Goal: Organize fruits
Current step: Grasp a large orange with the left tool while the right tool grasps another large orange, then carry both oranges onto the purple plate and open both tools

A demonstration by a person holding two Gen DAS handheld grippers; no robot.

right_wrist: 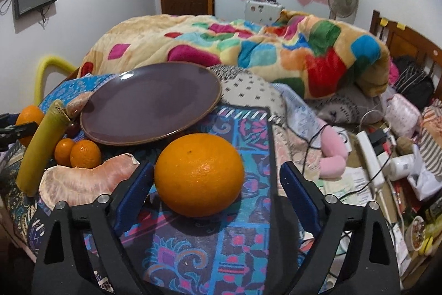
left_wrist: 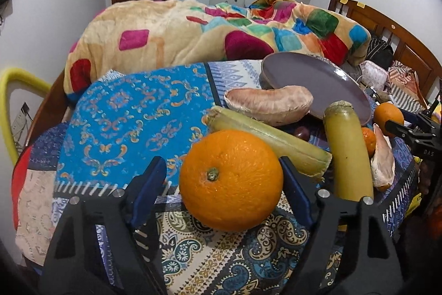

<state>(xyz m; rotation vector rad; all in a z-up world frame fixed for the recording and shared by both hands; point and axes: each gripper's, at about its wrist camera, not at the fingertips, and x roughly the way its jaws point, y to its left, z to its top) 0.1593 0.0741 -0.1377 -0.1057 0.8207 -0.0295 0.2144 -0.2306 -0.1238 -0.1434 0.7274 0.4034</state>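
A roll off the soft patterned bedspread could be caused if either fruit is nudged by 1 pad before the other; the tilted purple ceramic plate could also be tipped. The left gripper is held wide around 1 large round orange, its right pad close against the peel, the left pad apart; the right gripper is held wide, with a second large orange between its jaws, untouched.

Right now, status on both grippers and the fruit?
Left gripper open around one orange. Right gripper open around another orange. Plate empty.
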